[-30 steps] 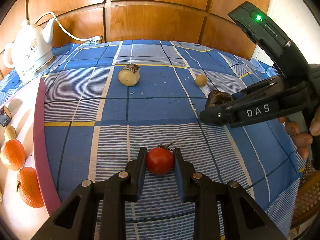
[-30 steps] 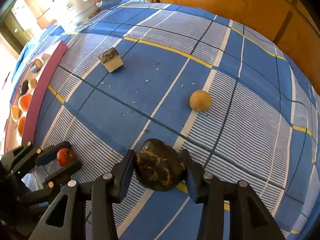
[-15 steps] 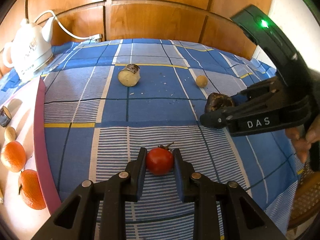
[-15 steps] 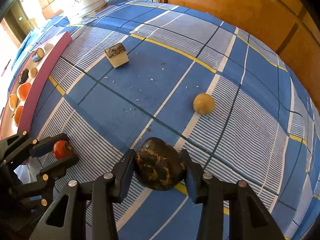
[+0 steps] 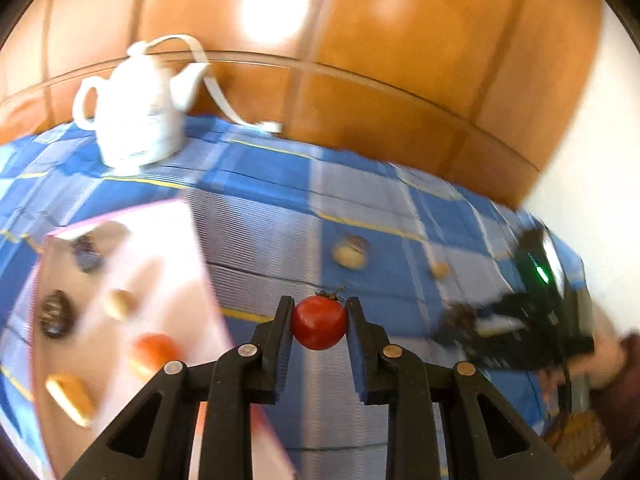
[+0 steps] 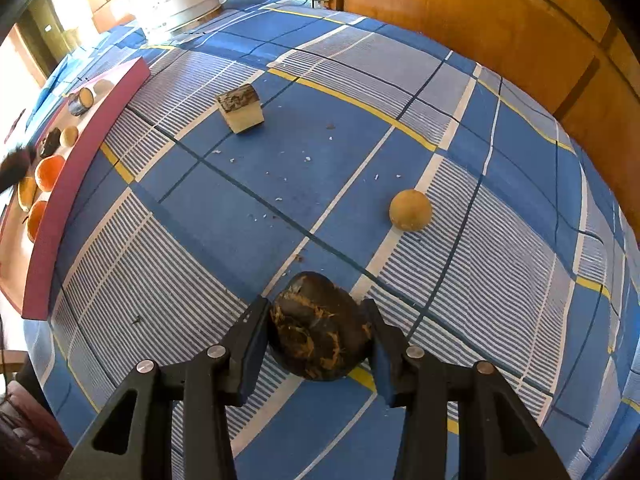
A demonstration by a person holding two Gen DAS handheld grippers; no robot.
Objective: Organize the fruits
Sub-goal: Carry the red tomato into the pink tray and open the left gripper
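**A:** so which step is this? The left gripper [image 5: 319, 322] is clamped on the tomato [image 5: 319, 323], which hangs clear above the checked cloth [image 6: 224, 208] just right of the tray [image 5: 160, 248]. The left view is smeared, looks like a carry to me.

**B:** yeah, I'd call it mid-transfer. The next move needs the tomato brought over a bare bit of the tray, lowered, then the jaws let go. It's round, so it could roll if dropped from high up.

**A:** and the right gripper [image 6: 318, 334]?

**B:** its jaws are closed on that dark shrivelled fruit [image 6: 320, 328], low over the cloth. Can't tell if it's lifted or just resting. Probably next in line for the tray.

**A:** counts?

**B:** two held, one per gripper. Loose on the cloth: one cut chunk with dark rind [image 6: 240, 108] and one small tan round fruit [image 6: 410, 210]. On the tray, in the right view: two oranges [image 6: 48, 172], a yellowish piece, a tan ball, two dark bits, so about six, though the edge is cramped. One white kettle [image 5: 140, 116] at the back.
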